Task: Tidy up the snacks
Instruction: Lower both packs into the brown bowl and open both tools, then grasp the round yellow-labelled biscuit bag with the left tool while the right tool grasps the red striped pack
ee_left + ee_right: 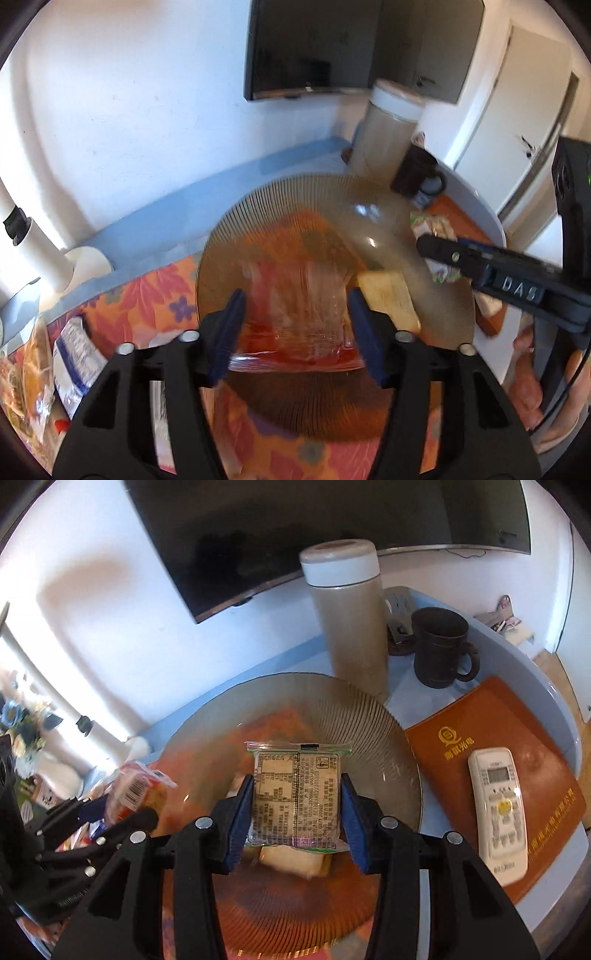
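A ribbed amber glass plate (258, 206) (391, 746) sits on a floral cloth. My left gripper (295, 325) is shut on a clear red-tinted snack packet (295, 314) and holds it over the plate. My right gripper (297, 812) is shut on a green-edged snack packet (297, 797) with its printed back showing, also over the plate. A pale yellow snack (388, 299) (291, 862) lies on the plate below. The right gripper shows at the right of the left wrist view (424, 245); the left gripper shows at the left of the right wrist view (110, 819).
A tall beige flask (351, 627) and a dark mug (439, 650) stand behind the plate. A brown folder (554, 794) with a white remote (498, 812) lies to the right. More snack packets (74, 354) lie at the left. A TV (351, 44) hangs on the wall.
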